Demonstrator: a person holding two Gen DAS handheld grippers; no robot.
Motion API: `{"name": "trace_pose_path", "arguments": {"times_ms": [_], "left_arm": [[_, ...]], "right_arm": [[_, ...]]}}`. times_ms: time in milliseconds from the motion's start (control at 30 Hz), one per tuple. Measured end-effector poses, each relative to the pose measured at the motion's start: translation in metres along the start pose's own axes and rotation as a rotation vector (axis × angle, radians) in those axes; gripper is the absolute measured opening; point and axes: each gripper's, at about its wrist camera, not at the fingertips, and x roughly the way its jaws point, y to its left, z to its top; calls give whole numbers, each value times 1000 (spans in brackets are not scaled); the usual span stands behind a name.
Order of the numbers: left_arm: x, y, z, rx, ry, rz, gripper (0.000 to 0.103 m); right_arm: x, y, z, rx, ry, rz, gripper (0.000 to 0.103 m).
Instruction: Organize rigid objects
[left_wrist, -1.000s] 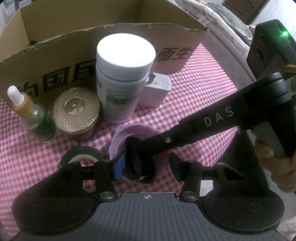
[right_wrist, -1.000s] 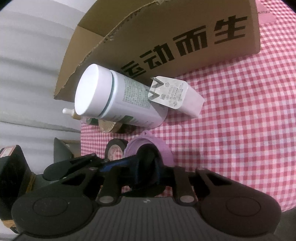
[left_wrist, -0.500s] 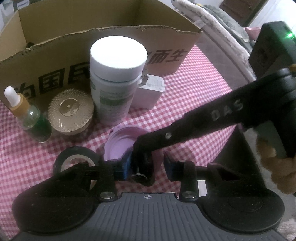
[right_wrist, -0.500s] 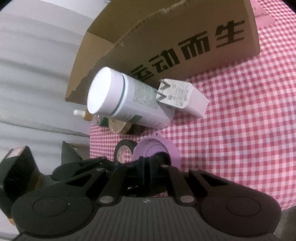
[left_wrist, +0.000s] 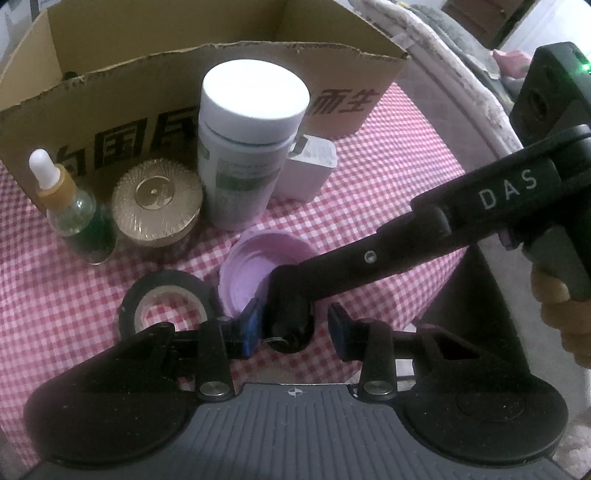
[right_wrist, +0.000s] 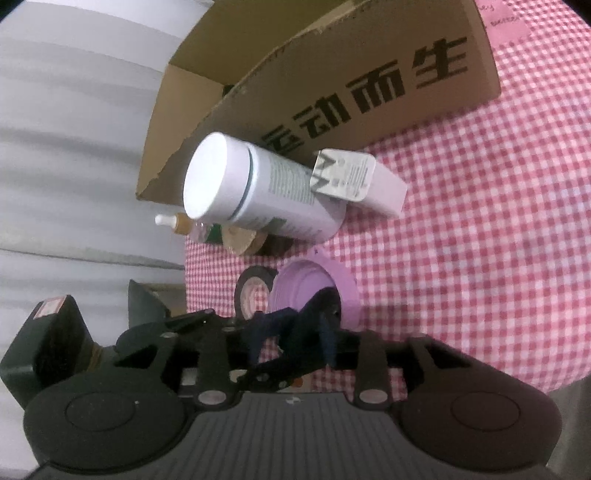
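A pink lid (left_wrist: 255, 266) lies hollow side up on the checked cloth, its near rim hidden behind black fingertips. My right gripper (left_wrist: 291, 321) reaches in from the right, its tips at that rim. In its own view my right gripper (right_wrist: 293, 334) shows its jaws opening, blue pads apart, the pink lid (right_wrist: 314, 291) just ahead and not pinched. My left gripper (left_wrist: 293, 328) straddles the right one's tips. Its jaws are opening a little, and cloth shows beside the right pad (left_wrist: 340, 328), so nothing is clamped.
A black tape roll (left_wrist: 166, 302) lies left of the lid. Behind stand a dropper bottle (left_wrist: 70, 206), a gold jar (left_wrist: 157, 203), a tall white bottle (left_wrist: 247, 155) and a white charger (left_wrist: 306, 170). An open cardboard box (left_wrist: 110, 107) closes off the back.
The right gripper's jaws, shut a second ago, have parted at the lid's rim. The left gripper's pads have drawn a little closer together. Neither hand has shifted much.
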Motion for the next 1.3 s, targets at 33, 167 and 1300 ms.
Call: {"name": "trace_pose_path", "arguments": {"times_ms": [33, 167, 1300], "left_arm": [[0, 1, 0, -4, 2, -4, 38], [2, 3, 2, -21, 10, -21, 38], [-11, 14, 1, -115, -15, -74, 20]], "right_arm": [[1, 0, 0, 10, 13, 14, 41], [7, -2, 1, 35, 32, 15, 41], [-11, -12, 8, 45, -53, 27, 46]]}}
